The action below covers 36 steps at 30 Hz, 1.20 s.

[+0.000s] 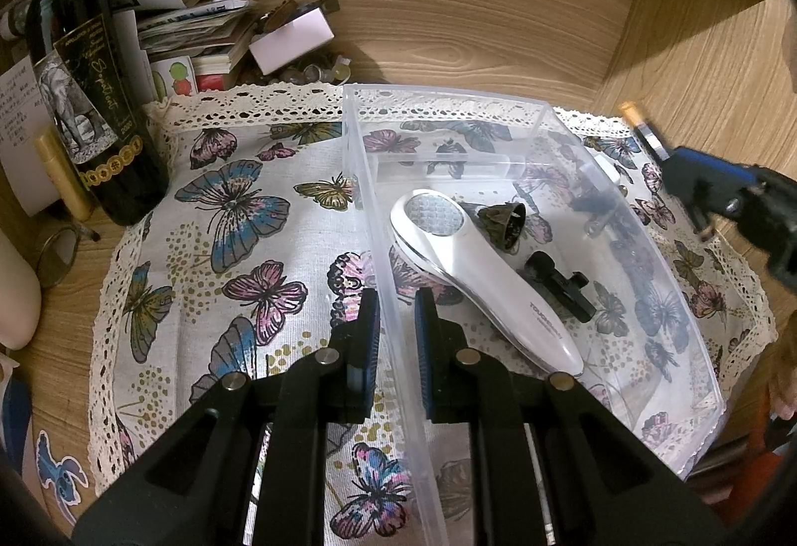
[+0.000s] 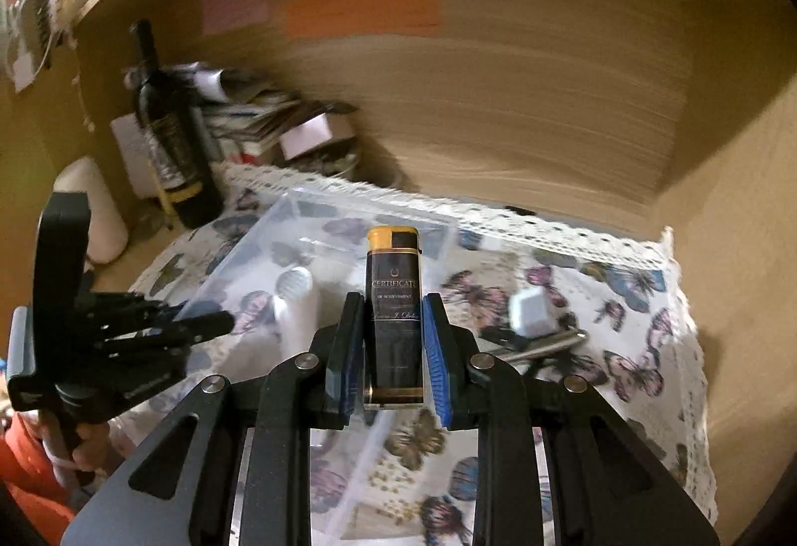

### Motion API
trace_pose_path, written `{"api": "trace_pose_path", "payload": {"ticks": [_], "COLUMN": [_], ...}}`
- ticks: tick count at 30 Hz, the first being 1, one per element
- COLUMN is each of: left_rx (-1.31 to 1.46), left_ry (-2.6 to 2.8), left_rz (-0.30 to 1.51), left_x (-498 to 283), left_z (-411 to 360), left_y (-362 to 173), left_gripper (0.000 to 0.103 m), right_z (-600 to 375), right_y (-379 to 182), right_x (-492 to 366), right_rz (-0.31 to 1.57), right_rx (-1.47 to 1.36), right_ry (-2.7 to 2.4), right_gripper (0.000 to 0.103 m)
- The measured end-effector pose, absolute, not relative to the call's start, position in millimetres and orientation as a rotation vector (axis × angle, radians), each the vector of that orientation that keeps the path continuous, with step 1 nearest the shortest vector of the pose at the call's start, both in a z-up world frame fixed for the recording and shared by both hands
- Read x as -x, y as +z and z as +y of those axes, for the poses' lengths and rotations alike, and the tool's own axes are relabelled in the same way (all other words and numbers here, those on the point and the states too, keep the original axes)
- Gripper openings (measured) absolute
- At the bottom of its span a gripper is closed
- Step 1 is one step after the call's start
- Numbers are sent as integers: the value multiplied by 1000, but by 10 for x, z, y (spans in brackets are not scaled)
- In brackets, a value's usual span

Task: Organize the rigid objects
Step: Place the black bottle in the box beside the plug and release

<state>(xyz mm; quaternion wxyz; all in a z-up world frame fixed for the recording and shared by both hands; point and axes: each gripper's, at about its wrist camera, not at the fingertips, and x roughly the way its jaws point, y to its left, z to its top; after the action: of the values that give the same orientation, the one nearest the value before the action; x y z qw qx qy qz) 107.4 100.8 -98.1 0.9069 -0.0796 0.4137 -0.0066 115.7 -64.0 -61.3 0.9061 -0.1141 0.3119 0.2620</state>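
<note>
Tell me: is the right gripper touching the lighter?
Touching. The right wrist view shows the right gripper closed on the lighter, both blue pads pressed against its sides.

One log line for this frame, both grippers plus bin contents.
left gripper: straddles clear bin wall | right gripper: shut on black-gold lighter, raised | bin: white handheld device, bell, black part

A clear box (image 1: 503,137) sits on the cloth (image 1: 239,247). In the box lie a long handle tool (image 1: 478,272), a small bell (image 1: 503,217) behind it, and a little clip (image 1: 560,284) to its right. A bottle (image 1: 94,107) stands left of the box.
</note>
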Motion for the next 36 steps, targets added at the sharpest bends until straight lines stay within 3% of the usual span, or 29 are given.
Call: {"api": "trace_pose_path", "payload": {"ticks": [25,36], "left_rx": [168,166], "left_ry": [-24,-24], "left_rz": [848,848], "left_x": [-1072,-1071], "left_z": [1006,1008], "left_y": [-1000,-1001], "left_gripper": [13,14], "right_z": [-96,-312], "right_y": [-1151,-853], "right_x": [-1448,-1334], "right_rz": [927,813], "right_rx": [399,329], "right_ry": [624,595], "right_gripper": [22,41]}}
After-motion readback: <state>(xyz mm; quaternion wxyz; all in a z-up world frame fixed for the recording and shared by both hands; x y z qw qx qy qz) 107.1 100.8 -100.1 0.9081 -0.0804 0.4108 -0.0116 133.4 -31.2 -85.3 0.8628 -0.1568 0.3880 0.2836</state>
